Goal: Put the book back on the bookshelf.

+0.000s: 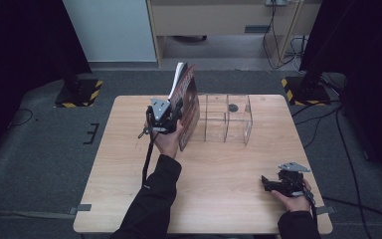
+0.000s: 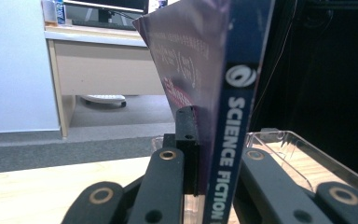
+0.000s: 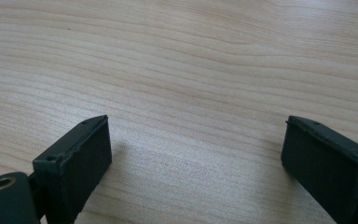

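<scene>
Fingers of our left gripper [image 1: 175, 110] are clenched on a book [image 1: 188, 104], pinching it near the spine; in the left gripper view the black fingers [image 2: 189, 140] press flat against the cover beside the blue spine [image 2: 233, 135] that reads "SCIENCE FICTION". We hold the book upright, its long axis standing nearly vertical with a slight tilt, clear of the surface [image 1: 129, 164] toward its far edge. Just to the right of the book, and almost touching it, sits a clear compartment organizer [image 1: 227, 118], also near the far edge. That is the relation we judge the next move to turn on: the organizer lies directly beside the book, so a short sideways carry and a straight lowering would bring the book into a slot, spine kept upright.

Our right gripper [image 1: 273, 183] rests near the front right corner, well apart from both book and organizer. Its fingers [image 3: 77, 156] are released and spread wide over bare wood, grasping nothing. The left hand is plainly the nearer one.
</scene>
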